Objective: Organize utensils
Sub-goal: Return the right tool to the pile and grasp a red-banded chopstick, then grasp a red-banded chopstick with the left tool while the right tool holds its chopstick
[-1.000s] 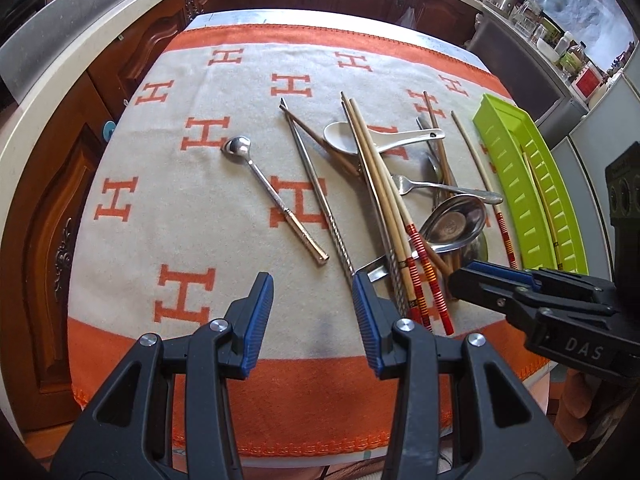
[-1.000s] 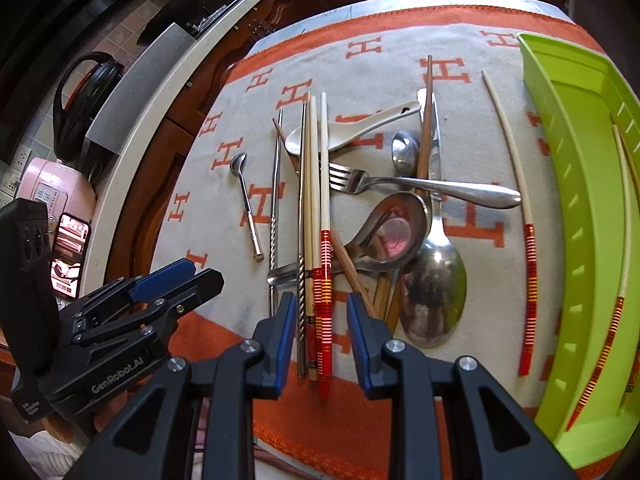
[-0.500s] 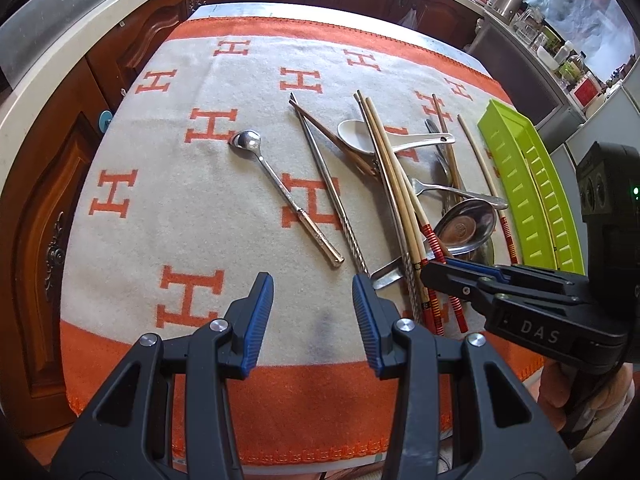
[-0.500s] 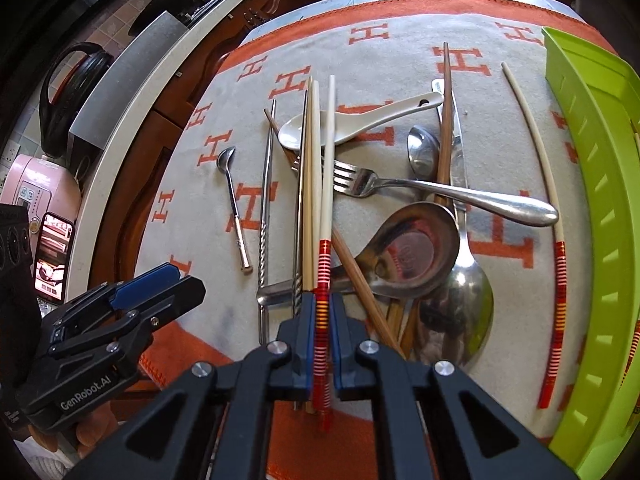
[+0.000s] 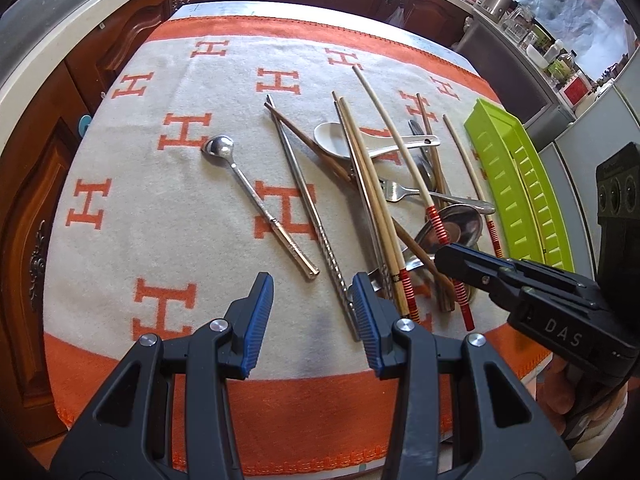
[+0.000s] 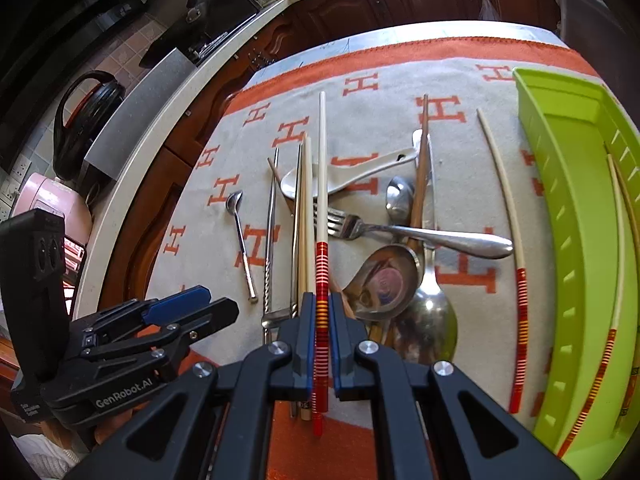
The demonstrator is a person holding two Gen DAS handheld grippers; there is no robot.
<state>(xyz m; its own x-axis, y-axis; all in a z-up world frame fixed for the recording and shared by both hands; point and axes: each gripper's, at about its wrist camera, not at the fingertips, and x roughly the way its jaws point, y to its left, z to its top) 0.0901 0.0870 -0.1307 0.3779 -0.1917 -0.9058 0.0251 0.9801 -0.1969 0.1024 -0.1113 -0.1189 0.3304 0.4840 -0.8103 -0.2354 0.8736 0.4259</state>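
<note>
Your right tool (image 6: 320,320) is clamped on the red-banded chopstick (image 6: 321,184), its pale tip raised and pointing away over the pile. Your left tool (image 5: 312,304) hangs wide apart, gripping nothing, above the orange-bordered cloth (image 5: 160,208) on the worktop. Just beyond it lie the small spoon (image 5: 256,196) and the twisted metal chopstick (image 5: 308,204). Only your right view shows inside the green tray (image 6: 576,240): a matching banded chopstick (image 6: 618,240) lies there. Your left view catches just the tray's slotted side.
</note>
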